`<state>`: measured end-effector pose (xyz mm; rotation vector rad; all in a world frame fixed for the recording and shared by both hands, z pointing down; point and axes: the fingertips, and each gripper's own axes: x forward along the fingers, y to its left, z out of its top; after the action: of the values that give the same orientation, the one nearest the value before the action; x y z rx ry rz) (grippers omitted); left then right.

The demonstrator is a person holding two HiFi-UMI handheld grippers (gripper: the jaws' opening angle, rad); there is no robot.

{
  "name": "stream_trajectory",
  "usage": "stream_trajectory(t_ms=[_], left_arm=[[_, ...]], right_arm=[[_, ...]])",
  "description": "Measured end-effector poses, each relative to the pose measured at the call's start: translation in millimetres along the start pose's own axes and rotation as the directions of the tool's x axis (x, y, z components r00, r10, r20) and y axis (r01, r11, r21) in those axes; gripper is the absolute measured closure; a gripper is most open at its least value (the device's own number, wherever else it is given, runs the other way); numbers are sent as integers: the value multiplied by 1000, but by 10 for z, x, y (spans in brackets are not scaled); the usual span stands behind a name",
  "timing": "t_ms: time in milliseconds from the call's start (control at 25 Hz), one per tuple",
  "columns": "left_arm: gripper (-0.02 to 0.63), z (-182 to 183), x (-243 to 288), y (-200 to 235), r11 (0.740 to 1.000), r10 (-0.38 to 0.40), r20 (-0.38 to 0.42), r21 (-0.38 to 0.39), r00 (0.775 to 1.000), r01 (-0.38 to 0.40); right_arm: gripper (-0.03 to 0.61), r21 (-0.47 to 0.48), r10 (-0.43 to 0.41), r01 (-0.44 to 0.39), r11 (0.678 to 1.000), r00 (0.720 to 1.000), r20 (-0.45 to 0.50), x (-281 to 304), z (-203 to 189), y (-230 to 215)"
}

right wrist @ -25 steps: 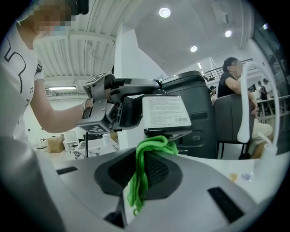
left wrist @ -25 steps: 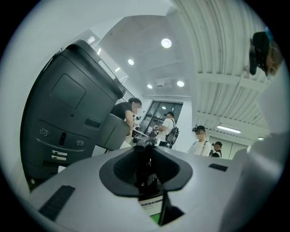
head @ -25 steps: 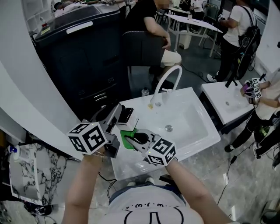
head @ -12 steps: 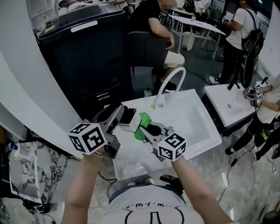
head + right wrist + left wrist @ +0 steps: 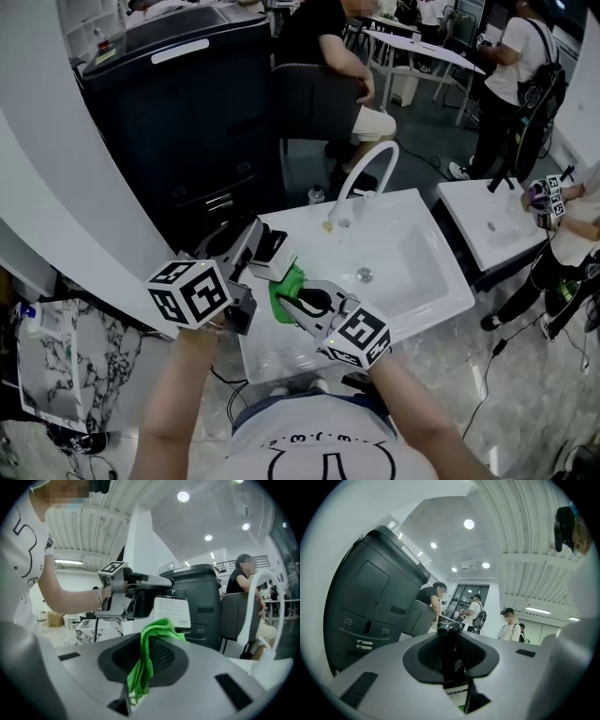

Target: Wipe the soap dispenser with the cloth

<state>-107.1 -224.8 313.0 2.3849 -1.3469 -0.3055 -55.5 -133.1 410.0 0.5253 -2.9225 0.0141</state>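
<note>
White soap dispenser (image 5: 277, 255) is hanging over the left edge of the sink (image 5: 448, 279); I am clamping it in the left gripper (image 5: 255, 251). I am pinching the green cloth (image 5: 283, 291) in the right gripper (image 5: 300, 302), apparently touching the dispenser's lower side. Risk: by pushing too hard I could be twisting the dispenser loose, dropping it into the sink.

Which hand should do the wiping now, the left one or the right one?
Right. The right gripper is clamped on the green cloth, which is close beside the white boxy soap dispenser. The left gripper is busy gripping that dispenser, so it should probably just hold it steady.
</note>
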Motion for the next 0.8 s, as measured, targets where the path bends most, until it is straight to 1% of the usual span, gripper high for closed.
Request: stream_trajectory(t_ms=[120,200,320,400,520,640,720,800], left_arm=[[522,-30,1,-6,999,11,-11,37,1000,-10],[522,-73,-5,-18,997,23,-19,80,1000,-22],[522,-141,-24,-39,988,35,-26,153,999,-30],[522,-193,-38,-50,974,43,-36,226,998,-33],[522,-346,-68,-69,936,63,-65,351,996,-36],[522,-566,-91,-95,892,78,-107,452,991,-21],[522,-731,-86,-130,857,85,-144,515,986,2],[522,-885,-64,-191,814,88,-186,580,979,37]], right_arm=[[532,-20,51,-51,999,999,-12,27,-28,113],[532,-18,63,-64,998,997,-41,16,-83,137],[531,-16,40,-41,999,996,-75,-104,-124,107],[531,-13,10,-10,1000,999,-53,-217,-48,40],[531,8,-52,52,999,998,38,-397,232,-123],[531,9,-100,99,995,986,131,-525,574,-255],[531,-11,-96,99,995,981,171,-544,771,-260],[531,-53,-72,83,995,982,174,-490,892,-215]])
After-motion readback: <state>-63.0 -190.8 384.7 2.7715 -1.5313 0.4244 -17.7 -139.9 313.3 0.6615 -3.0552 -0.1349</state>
